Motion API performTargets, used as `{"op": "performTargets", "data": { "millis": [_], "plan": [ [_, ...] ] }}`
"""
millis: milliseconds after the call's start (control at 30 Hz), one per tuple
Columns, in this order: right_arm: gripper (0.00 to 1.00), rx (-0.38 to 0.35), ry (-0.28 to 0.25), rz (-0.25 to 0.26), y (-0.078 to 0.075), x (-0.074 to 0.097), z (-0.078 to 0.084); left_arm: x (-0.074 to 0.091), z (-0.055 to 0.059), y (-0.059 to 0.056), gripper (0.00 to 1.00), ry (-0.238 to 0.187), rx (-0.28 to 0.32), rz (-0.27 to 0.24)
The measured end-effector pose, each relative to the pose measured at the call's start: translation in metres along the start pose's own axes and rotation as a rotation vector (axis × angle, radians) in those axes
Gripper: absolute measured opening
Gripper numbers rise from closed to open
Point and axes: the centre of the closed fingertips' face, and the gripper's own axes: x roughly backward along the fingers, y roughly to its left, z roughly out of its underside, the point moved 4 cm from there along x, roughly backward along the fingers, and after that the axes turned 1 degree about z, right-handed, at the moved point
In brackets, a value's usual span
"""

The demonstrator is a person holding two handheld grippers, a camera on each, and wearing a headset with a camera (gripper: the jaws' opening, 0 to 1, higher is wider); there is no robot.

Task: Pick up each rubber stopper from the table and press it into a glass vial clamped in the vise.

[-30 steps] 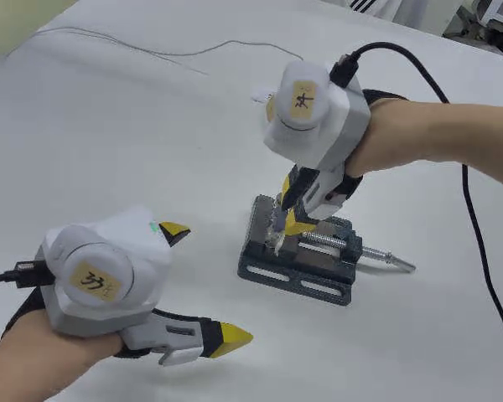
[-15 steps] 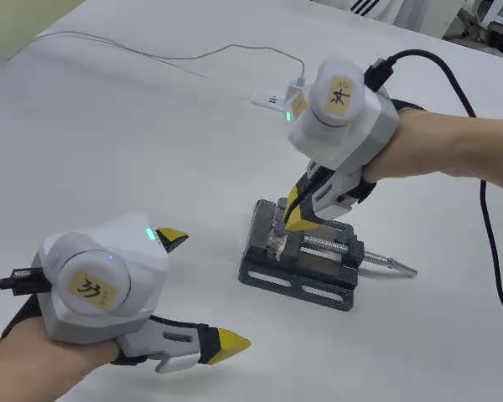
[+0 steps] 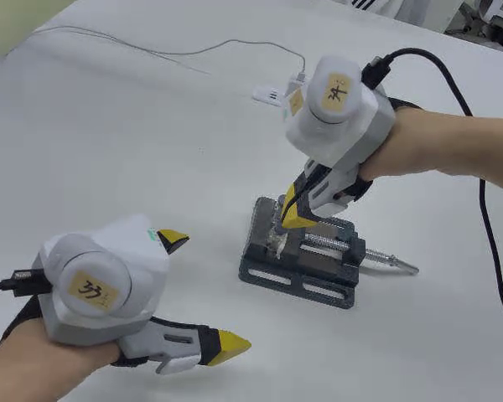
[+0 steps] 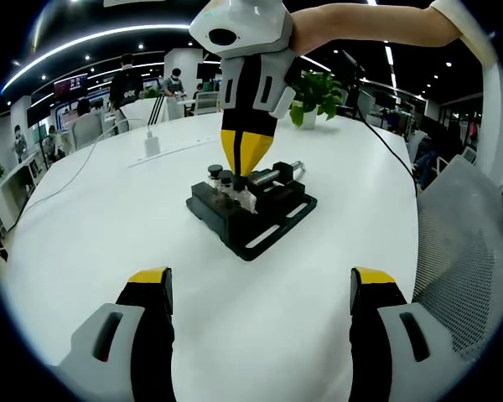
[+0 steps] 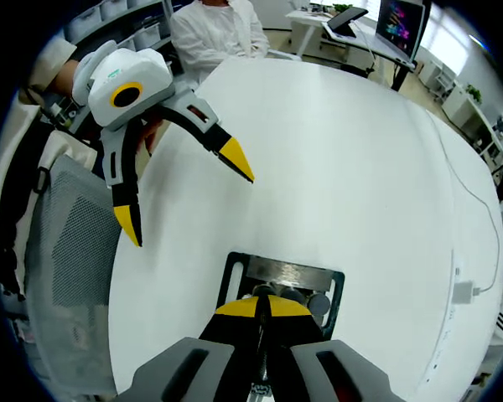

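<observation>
Right claw: the right gripper (image 3: 294,217) points down with its jaws closed tip to tip. Nothing is visible between them, and I cannot tell whether a small stopper is pinched there.
Left claw: the left gripper (image 3: 203,290) has its jaws spread wide and holds nothing. It hangs low over the table (image 3: 109,142).
Vise: the vise (image 3: 306,270) sits directly under the right claw's tips. From the left claw it lies straight ahead and well apart.
Vials: the glass vials (image 4: 228,182) stand upright in a short row between the vise's jaws, just below and slightly to one side of the right claw's tips.
Stoppers: the dark tops (image 4: 214,170) on the vials look like rubber stoppers sitting in the mouths.
Deciding relation: each vial's long axis is vertical and roughly in line with the way the right claw points, so a press runs straight down along that claw. The right hand is much the nearer. The left claw faces the row from the side.
Step, as judged: the right claw is working at the vial mouths while the left one waits.
Next move calls for: a push kept along the vial's axis, centred on the mouth.
Risk: an off-axis push could tip a stopper or load the glass sideways.
Beyond the right claw: a white adapter (image 3: 270,95) and its thin cable (image 3: 134,52) lie on the table, well clear of the vise.
</observation>
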Motion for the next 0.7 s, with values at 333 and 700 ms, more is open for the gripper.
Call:
{"op": "performTargets", "data": {
  "millis": [333, 700],
  "plan": [
    [0.0, 0.02, 0.021, 0.008, -0.0004, 0.0019, 0.001, -0.0021, 0.0023, -0.0002, 0.86, 0.001, 0.007, 0.008],
    [0.0, 0.017, 0.017, 0.007, 0.0007, 0.0015, 0.0001, -0.0039, 0.0042, -0.0019, 0.85, 0.002, 0.013, 0.012]
  ]
}}
